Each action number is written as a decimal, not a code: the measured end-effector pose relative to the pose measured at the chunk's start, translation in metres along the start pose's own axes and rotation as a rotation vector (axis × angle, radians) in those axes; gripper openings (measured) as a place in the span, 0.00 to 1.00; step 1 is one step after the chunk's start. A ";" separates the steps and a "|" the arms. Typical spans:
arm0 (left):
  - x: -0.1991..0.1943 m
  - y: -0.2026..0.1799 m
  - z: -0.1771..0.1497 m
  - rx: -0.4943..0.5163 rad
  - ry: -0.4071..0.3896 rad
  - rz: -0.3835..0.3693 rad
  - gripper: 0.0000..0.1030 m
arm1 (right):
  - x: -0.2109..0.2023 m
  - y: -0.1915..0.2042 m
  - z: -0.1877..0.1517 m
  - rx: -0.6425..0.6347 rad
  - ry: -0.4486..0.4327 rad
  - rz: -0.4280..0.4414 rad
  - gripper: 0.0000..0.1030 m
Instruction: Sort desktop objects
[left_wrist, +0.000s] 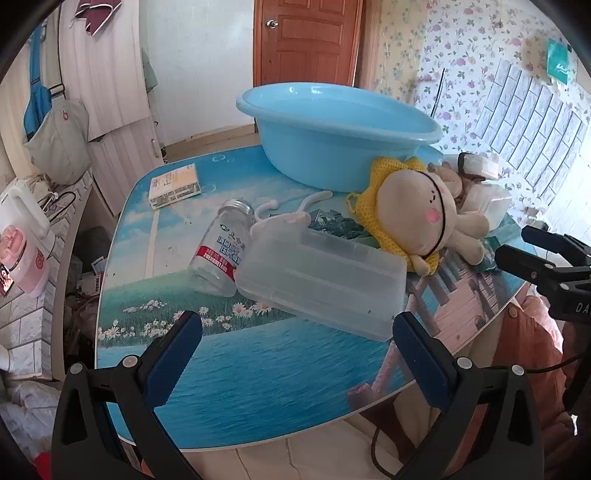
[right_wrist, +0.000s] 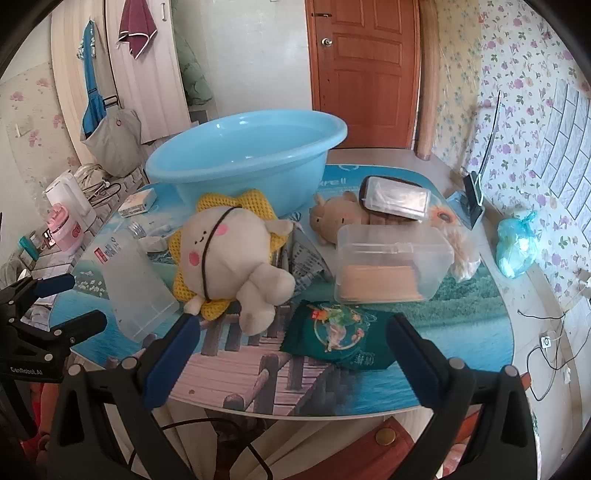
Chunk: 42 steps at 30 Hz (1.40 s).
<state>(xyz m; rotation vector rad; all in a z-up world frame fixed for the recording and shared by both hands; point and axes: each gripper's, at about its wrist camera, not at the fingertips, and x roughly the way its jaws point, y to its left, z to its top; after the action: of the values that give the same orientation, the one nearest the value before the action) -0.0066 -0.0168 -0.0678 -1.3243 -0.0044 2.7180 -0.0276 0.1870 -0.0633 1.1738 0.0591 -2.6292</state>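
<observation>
Desktop clutter awaiting sorting on a round table (left_wrist: 258, 387) printed with a seaside scene; nothing is yet in the blue basin (left_wrist: 332, 122) at the far edge. Left gripper (left_wrist: 297, 350) hovers over the near rim, jaws spread wide and empty. Right gripper (right_wrist: 291, 354) is likewise wide apart and empty, poised above the near edge of its side.

Directly ahead of the left gripper lies a translucent plastic box (left_wrist: 321, 280), its long axis running from upper left to lower right across the gripper's line of approach, its near corner just ahead of the right fingertip. A glass bottle (left_wrist: 221, 251) lies on its side touching the box's left end, cap pointing away. A plush doll (left_wrist: 424, 218) on a yellow knitted piece rests beyond the box to the right.

In the right wrist view, the green packet (right_wrist: 340, 339) lies flat between and just ahead of the fingers; the doll sits to its left, a clear lidded container (right_wrist: 391, 266) beyond it.

Judgement: each gripper is nearest its own object, the left the box, the right the packet; the box's width probably suits a grasp across its short side
</observation>
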 end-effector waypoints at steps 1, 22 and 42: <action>0.001 -0.001 -0.001 0.002 0.002 0.002 1.00 | 0.000 0.001 0.000 0.000 0.001 -0.001 0.99; 0.013 -0.010 -0.004 0.022 0.038 -0.010 1.00 | 0.007 -0.007 -0.005 0.008 0.021 0.004 0.94; 0.026 -0.024 -0.009 0.046 0.073 -0.023 1.00 | 0.007 -0.014 -0.008 0.005 0.024 0.001 0.92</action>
<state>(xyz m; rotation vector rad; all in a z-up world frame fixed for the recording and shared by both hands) -0.0130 0.0095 -0.0930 -1.4003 0.0488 2.6326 -0.0295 0.1998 -0.0745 1.2066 0.0567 -2.6161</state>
